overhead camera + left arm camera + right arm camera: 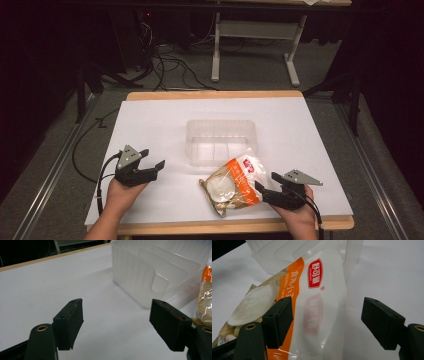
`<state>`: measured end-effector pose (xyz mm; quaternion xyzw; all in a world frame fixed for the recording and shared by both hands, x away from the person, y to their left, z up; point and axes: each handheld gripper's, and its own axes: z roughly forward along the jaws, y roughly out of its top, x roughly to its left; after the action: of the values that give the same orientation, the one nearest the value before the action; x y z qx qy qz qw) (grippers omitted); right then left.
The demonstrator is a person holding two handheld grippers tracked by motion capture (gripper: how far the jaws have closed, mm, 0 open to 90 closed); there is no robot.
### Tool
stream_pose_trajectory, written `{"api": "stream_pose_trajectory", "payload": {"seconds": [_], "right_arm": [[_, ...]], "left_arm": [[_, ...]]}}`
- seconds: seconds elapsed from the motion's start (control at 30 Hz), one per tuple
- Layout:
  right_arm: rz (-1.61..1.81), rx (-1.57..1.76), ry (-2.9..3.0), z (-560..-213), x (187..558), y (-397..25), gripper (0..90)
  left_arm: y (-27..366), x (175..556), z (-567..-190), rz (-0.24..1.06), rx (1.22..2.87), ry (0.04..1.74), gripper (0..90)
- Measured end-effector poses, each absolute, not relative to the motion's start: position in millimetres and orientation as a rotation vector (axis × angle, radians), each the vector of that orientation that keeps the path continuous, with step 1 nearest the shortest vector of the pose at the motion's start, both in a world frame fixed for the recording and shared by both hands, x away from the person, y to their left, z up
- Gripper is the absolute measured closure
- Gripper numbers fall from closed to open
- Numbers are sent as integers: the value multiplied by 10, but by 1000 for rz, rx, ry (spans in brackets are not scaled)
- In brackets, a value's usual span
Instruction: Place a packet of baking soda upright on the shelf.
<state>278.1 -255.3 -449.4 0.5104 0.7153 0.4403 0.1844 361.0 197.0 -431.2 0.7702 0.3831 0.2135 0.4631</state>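
Note:
A snack bag (232,184), orange and white with a red logo, lies on the white table (150,120) just in front of a clear plastic container (221,140). The bag's far corner leans against the container's near wall. My right gripper (266,181) is open at the bag's right edge. In the right gripper view the bag (317,302) sits partly between the spread jaws of that gripper (328,302), with the container (287,252) behind it. My left gripper (153,158) stands open and empty at the left. Past this open gripper (116,306) the left gripper view has the container (140,277) and the bag's edge (205,297).
The container has low dividers inside and nothing in it. A wooden edge borders the table's far and near sides. Beyond the table are a dark floor with cables (170,65) and a white desk frame (255,45).

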Motion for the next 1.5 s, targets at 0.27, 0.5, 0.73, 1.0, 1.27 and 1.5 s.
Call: {"api": "stream_pose_trajectory", "payload": {"seconds": [0.27,0.5,0.73,1.0,1.27,1.5], "right_arm": [[1262,1478,2051,-4530,2798,-2513,257],[1286,1527,2070,-4551,2807,-2483,230],[1322,1531,2074,-4544,2805,-2525,474],[1370,1509,2064,-4508,2780,-2600,833],[1365,1427,2063,-4409,2763,-2577,900],[1390,1410,2007,-4307,2765,-2719,900]], "left_arm": [[1966,3613,-4316,527,1898,942,275],[1963,3611,-4316,530,1906,941,275],[1954,3612,-4320,532,1911,940,275],[1941,3613,-4329,530,1924,935,275],[1936,3612,-4331,532,1933,930,275],[1934,3610,-4331,530,1935,925,275]]}}
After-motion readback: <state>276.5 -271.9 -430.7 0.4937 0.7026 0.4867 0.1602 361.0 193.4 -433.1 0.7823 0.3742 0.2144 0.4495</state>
